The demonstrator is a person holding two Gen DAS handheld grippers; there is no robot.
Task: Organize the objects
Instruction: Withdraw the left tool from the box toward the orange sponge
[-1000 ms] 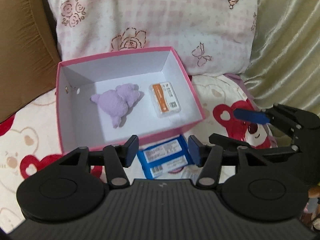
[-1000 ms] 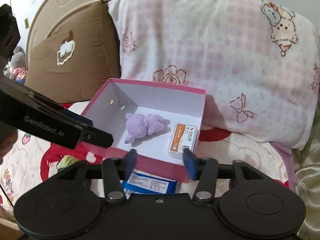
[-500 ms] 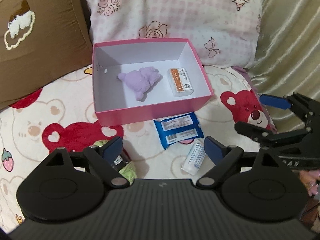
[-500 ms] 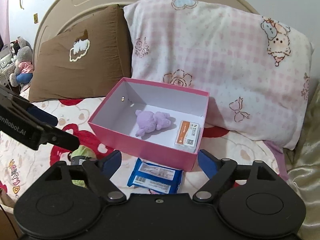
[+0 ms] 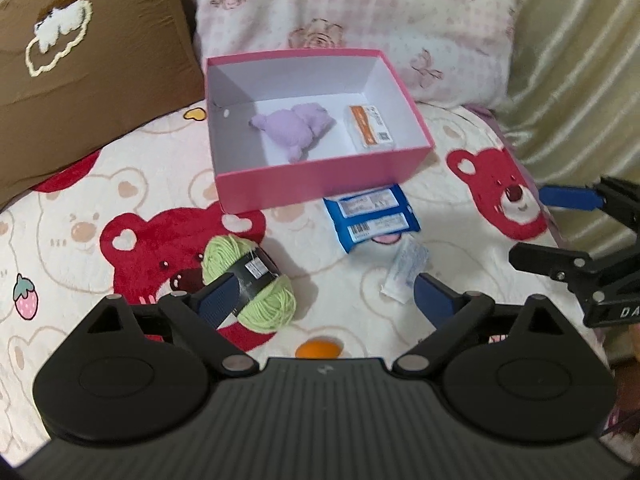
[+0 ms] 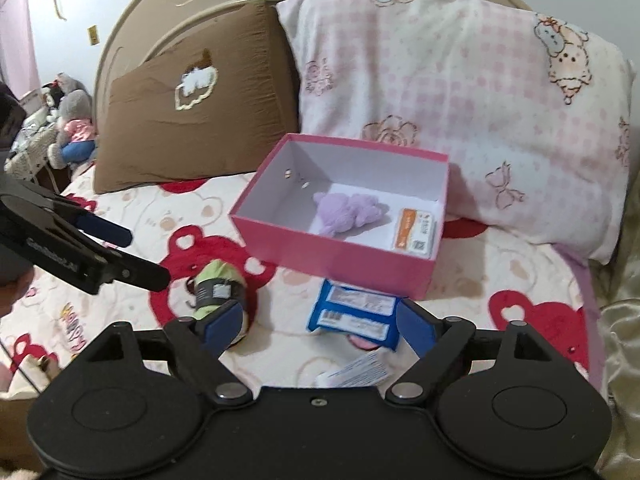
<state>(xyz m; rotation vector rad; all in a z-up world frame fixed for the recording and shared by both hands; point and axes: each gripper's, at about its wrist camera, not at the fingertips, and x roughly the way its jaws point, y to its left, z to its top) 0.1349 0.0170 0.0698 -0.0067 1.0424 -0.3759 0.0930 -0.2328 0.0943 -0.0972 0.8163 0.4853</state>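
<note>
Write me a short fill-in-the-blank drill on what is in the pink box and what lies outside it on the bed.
1. The fluffy purple plush toy lies inside the pink cardboard box beside a flat white packet with an ____ label.
2. The blue wrapped packet lies on the blanket just ____ the box.
3. The ball of yarn with a black band is ____ in colour.

Missing words: orange; outside; green

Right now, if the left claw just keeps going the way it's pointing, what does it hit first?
Probably the bedspread: the left claw, its jaws opening with nothing held, points at bare fabric between the green yarn ball and the small white packet. Depth is uncertain.
</note>
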